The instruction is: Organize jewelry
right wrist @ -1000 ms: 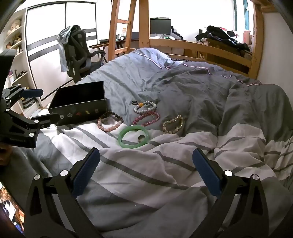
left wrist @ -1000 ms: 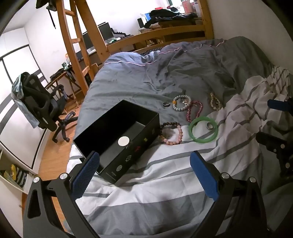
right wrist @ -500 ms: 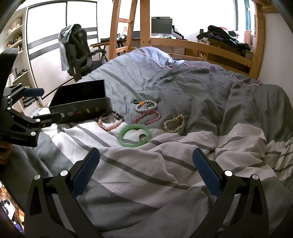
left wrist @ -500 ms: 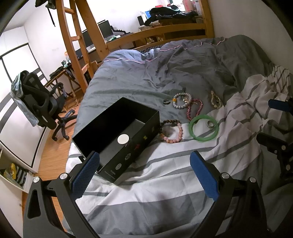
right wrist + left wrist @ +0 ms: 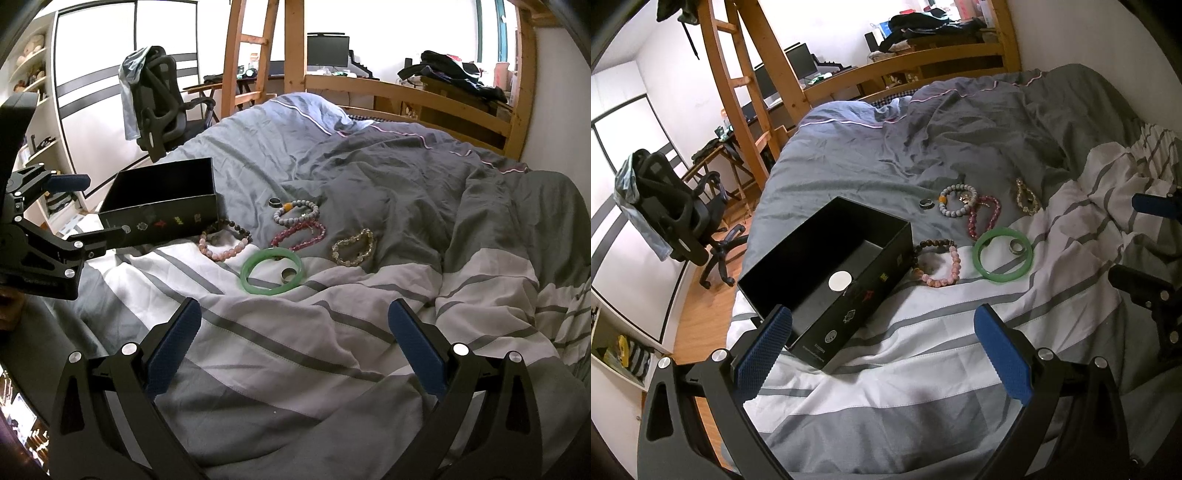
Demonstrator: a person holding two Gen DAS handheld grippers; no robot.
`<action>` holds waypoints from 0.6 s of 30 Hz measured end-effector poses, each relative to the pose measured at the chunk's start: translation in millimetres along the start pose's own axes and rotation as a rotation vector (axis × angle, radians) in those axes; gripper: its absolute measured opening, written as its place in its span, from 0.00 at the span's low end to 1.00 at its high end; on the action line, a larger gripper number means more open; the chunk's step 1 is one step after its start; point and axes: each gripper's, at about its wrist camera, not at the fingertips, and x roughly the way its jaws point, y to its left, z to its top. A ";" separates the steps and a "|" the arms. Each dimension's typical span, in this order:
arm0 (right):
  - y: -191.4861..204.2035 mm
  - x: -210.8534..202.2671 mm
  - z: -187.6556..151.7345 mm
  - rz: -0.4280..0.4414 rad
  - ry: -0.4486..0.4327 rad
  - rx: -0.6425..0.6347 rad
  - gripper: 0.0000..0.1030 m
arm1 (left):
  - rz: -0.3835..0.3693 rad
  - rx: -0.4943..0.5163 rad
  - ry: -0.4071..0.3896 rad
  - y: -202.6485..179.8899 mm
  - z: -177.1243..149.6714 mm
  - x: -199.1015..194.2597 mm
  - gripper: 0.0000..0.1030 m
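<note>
Jewelry lay untouched on the striped duvet (image 5: 332,354); we judged the task at its opening step, nothing boxed yet. Left gripper (image 5: 882,347) hung with jaws wide apart, empty, near the black box (image 5: 827,273), which sat open and held only a white disc (image 5: 839,281). Right gripper (image 5: 293,345) likewise spread wide, holding nothing, short of the green bangle (image 5: 272,270). A metal ring (image 5: 288,275) sat inside the bangle. Pink bead bracelet (image 5: 223,247) overlapped a dark bead bracelet (image 5: 236,226) just beside the box. Beyond lay a grey bead bracelet (image 5: 297,213), a magenta bracelet (image 5: 299,234), a pale crystal bracelet (image 5: 352,247) and a dark ring (image 5: 274,201). Next move, we reckoned: lower one gripper onto a single piece, close lightly, carry it to the box.
</note>
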 end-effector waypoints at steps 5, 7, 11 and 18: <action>0.3 0.0 0.1 0.000 0.001 0.000 0.97 | 0.003 -0.002 -0.001 -1.9 0.3 -1.3 0.95; 0.4 0.0 0.0 -0.001 0.002 -0.001 0.97 | 0.004 0.000 0.000 -1.9 0.3 -1.0 0.95; 0.5 0.1 -0.2 -0.001 0.002 -0.001 0.97 | 0.004 0.006 -0.001 -1.7 -2.6 0.5 0.95; 0.8 0.3 -0.6 -0.001 0.003 -0.001 0.97 | 0.006 0.006 0.001 -1.3 -3.3 1.6 0.95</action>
